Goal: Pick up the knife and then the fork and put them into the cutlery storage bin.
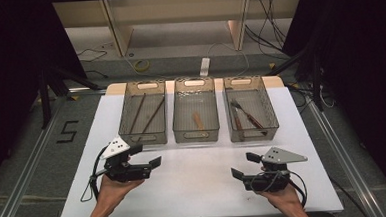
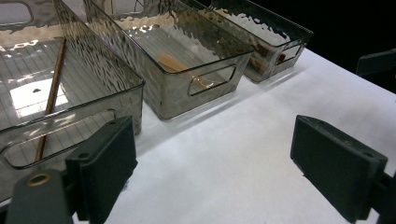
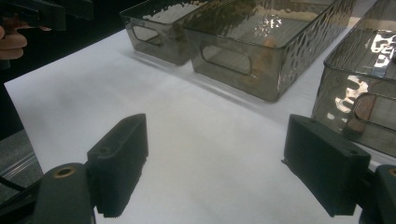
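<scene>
Three smoked-clear bins stand in a row at the back of the white table (image 1: 195, 188). The left bin (image 1: 143, 139) holds thin brown sticks (image 1: 153, 115), the middle bin (image 1: 196, 137) a short wooden piece (image 1: 198, 121), the right bin (image 1: 255, 134) brown-handled cutlery (image 1: 246, 116). My left gripper (image 1: 146, 155) hovers open in front of the left bin, jaws empty. My right gripper (image 1: 245, 166) is open and empty near the front right. In the left gripper view the jaws (image 2: 219, 172) frame bare table, with a stick (image 2: 51, 93) close by. The right gripper's jaws (image 3: 219, 163) also frame bare table.
Floor, cables and a shelf frame (image 1: 176, 19) lie beyond the table's far edge. Dark curtains flank both sides. The other gripper (image 3: 42, 11) and a hand appear far off in the right gripper view. White table surface stretches between the bins and the front edge.
</scene>
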`<state>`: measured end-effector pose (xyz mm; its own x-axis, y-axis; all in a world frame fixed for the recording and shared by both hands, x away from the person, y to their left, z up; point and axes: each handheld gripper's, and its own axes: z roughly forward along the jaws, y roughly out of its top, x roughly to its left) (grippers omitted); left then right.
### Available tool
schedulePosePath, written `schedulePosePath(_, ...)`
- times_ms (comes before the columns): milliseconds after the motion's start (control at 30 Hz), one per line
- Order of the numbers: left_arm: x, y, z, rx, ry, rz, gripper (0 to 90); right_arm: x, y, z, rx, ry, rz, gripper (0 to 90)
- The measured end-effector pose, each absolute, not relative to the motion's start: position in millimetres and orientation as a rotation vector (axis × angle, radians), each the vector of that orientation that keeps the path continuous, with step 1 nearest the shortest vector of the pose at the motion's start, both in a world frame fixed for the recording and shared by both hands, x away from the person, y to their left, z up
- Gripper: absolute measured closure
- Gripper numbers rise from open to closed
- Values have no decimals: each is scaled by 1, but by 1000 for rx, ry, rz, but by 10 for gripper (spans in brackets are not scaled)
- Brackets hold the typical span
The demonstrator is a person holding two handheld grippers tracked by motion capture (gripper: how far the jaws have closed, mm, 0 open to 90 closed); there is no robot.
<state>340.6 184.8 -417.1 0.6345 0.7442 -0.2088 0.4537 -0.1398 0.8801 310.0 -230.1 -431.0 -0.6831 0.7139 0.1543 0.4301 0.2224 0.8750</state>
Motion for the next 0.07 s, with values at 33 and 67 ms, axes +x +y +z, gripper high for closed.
schedulePosePath(33,341,185,-417,1783,968,337,136,310,-230,-431,1075,2220,1445,225)
schedulePosePath(67,341,185,-417,1782,969,338,136,310,-230,-431,1074,2219,1445,225)
